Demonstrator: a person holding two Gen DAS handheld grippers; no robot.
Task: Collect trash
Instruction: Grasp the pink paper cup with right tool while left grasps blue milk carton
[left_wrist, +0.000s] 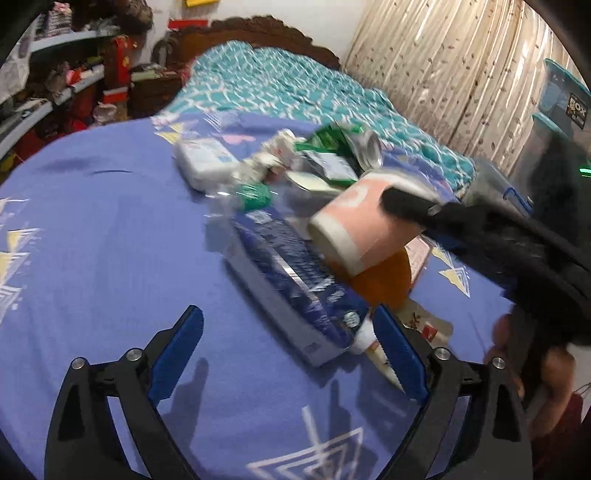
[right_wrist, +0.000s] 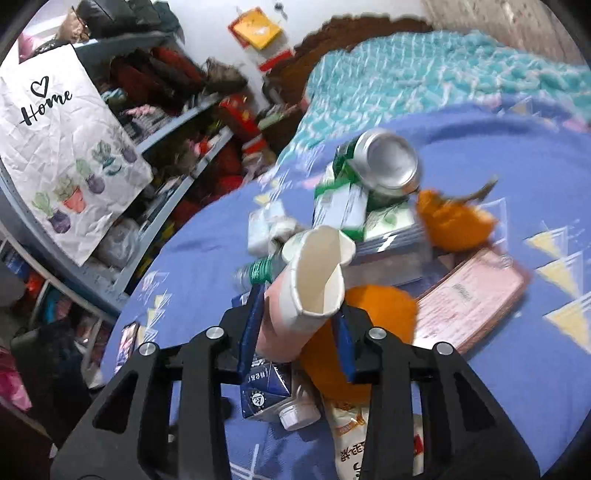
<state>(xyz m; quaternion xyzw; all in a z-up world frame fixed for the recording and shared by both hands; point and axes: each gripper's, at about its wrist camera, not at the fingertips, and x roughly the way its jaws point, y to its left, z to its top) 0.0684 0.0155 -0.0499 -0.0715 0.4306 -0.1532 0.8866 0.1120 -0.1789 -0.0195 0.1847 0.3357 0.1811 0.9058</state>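
Right hand-held gripper (right_wrist: 295, 332) grips a pink paper cup (right_wrist: 314, 284), its blue pads pressing the cup's sides so the white rim is squashed out of round; the cup sits at centre frame in the right wrist view, open mouth facing the camera. In the left wrist view the same cup (left_wrist: 365, 229) appears right of centre, lifted clear of the pile, with a black finger (left_wrist: 410, 206) across its side. Left hand-held gripper (left_wrist: 291, 354) stands wide at the bottom of its frame, nothing between its blue pads, hovering over the purple bedsheet (left_wrist: 110, 240).

Beneath the cup lies the trash heap on the bed: a dark blue carton (left_wrist: 295, 280) at centre, its near end just beside the left gripper's right-hand pad, orange peel (left_wrist: 384, 280) under the cup, a silver can (right_wrist: 388, 162) on its side in the upper middle, green and white packets (right_wrist: 343, 206) just under the can, a green bottle cap (left_wrist: 255, 195), and a pink printed box (right_wrist: 469, 295) to the right. A teal blanket (left_wrist: 280, 85) covers the bed's far end at the upper centre.
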